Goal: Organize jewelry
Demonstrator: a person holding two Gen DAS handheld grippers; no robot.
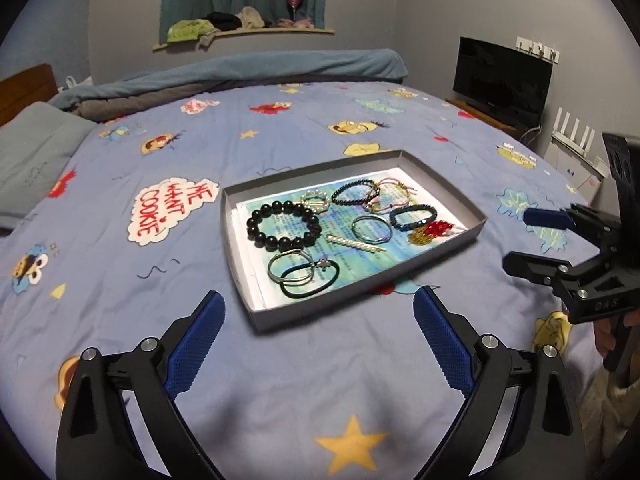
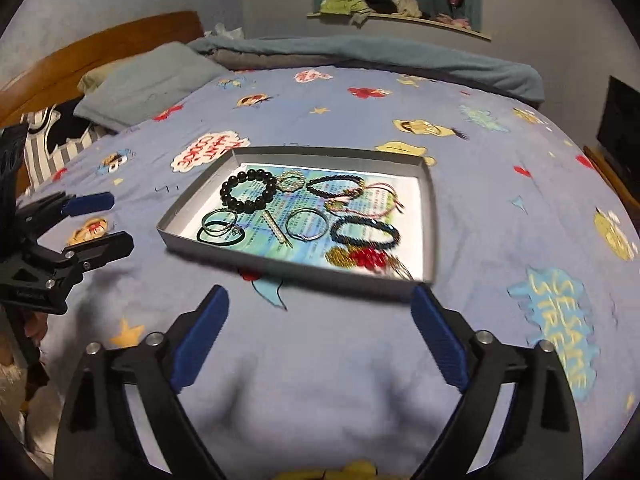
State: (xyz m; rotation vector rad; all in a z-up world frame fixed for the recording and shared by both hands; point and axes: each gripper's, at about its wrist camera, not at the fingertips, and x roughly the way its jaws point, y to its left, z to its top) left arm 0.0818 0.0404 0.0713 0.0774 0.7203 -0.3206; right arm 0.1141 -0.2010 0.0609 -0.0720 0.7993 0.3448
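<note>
Grippers are seen spread wide and empty above a bed: the left gripper (image 1: 316, 312) and the right gripper (image 2: 320, 308) are each held with nothing between the blue pads, and no jewelry is touched. Just ahead of both tools a shallow grey tray (image 1: 240, 280) is set on the quilt, its near wall close to the fingertips. Within it, a black beaded bracelet (image 1: 285, 225), a thin metal bangle (image 1: 371, 229), a pearl hair clip (image 1: 354, 243) and a black hair tie (image 1: 310, 285) are laid over a printed paper liner, each apart or only lightly overlapped. The pieces are judged light and small; the beads would be rigid but liable to roll, the bangle stiff and slippery, the tie soft. A pinch across one side of a loop is judged the surest hold. Beyond the tray, a blue cartoon-print quilt (image 1: 120, 280) is spread, soft and yielding underneath. Farther off, a dark monitor (image 1: 500, 80) and a curtained window shelf (image 1: 248, 34) are visible.
</note>
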